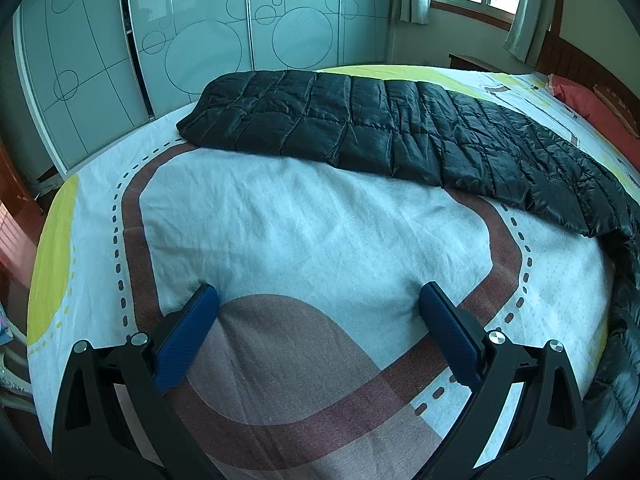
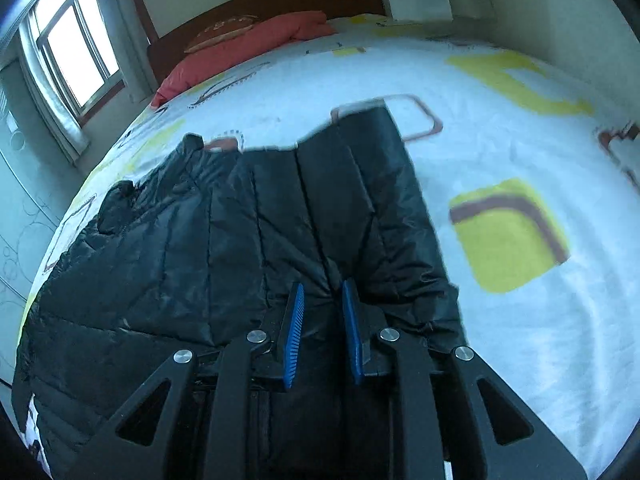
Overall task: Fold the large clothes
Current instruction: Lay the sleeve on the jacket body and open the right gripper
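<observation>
You are holding the left gripper (image 1: 318,298) over the bedsheet (image 1: 280,220) with its blue fingers (image 1: 188,332) spread wide, nothing between them, their tips resting on bare sheet. The black quilted jacket (image 1: 400,136) is lying stretched across the bed beyond it, one end trailing off toward the right edge. Your right gripper (image 2: 322,294) is pinching a ridge of the jacket's fabric (image 2: 208,248) between its nearly closed blue pads (image 2: 294,340), with the garment spreading out ahead toward the red pillow (image 2: 240,52) at the headboard (image 2: 256,0).
</observation>
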The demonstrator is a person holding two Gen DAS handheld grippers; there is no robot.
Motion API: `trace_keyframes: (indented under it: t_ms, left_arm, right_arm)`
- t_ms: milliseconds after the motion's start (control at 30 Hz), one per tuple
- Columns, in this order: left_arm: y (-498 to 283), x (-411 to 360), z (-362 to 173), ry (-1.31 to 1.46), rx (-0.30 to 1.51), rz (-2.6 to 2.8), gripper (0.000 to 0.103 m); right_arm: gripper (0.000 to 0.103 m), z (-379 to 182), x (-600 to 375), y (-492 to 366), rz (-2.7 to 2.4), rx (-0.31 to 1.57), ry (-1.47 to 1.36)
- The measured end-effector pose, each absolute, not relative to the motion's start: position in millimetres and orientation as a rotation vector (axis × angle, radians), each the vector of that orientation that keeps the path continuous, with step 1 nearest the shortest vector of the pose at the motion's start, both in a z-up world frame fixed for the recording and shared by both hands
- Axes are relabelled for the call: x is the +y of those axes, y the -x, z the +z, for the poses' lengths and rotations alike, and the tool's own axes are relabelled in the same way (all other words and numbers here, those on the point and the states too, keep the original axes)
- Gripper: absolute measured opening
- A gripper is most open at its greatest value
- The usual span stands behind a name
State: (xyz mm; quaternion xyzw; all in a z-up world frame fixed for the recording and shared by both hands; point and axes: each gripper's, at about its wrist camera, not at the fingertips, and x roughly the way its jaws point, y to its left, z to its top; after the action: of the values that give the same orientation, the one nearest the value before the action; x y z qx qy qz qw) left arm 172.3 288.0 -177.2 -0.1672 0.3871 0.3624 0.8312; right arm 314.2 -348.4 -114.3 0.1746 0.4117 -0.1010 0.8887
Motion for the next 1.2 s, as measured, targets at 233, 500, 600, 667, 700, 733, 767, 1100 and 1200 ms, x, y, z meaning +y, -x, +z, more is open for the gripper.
trace_keyframes:
  t_ms: [233,500,600,667,700,733,767,1100,1200]
  left_arm:
    - [-172.4,288.3,-177.3,0.354,0.822,0.769,0.100]
    - [-172.4,288.4,-177.5,0.355,0.820,0.769,0.100]
    - [-172.5,288.1,-177.5,0.354,0.820,0.769,0.100]
    - [-172.4,288.0,-177.5,0.355,0.820,0.769,0.100]
    - [-172.4,288.0,-177.3,0.357,0.820,0.767,0.100]
    - [-172.1,289.4,-177.1,0.361,0.820,0.764,0.100]
    - [-171.7,288.9,-176.4,0.366,0.819,0.762,0.100]
    - [-141.8,329.7,-164.0,0.640,0.663,0.601,0.100]
    - [-147.5,358.5,-166.3,0.693,0.629,0.591,0.100]
  right_arm:
    - [0.021,-143.3,-357.3,-349.6,-0.245,0.902,-0.386]
    - [0.037,-100.3,-301.5,-306.0,-0.204,0.823,-0.244]
    - [0.048,-116.3,-285.9,-301.4,-0.200,0.862,-0.179]
    - [0.049,-135.0,-282.8,-307.4,-0.199,0.903,-0.155]
    - [0.049,-133.9,-282.6,-307.6,-0.203,0.891,-0.155]
    - [0.049,-131.8,-282.7,-308.4,-0.206,0.891,-0.154]
    - [0.049,-131.2,-282.4,-309.8,-0.207,0.889,-0.150]
    - [0.050,-135.1,-279.3,-302.7,-0.209,0.868,-0.149]
    - [0.050,-135.2,-280.4,-302.2,-0.206,0.864,-0.156]
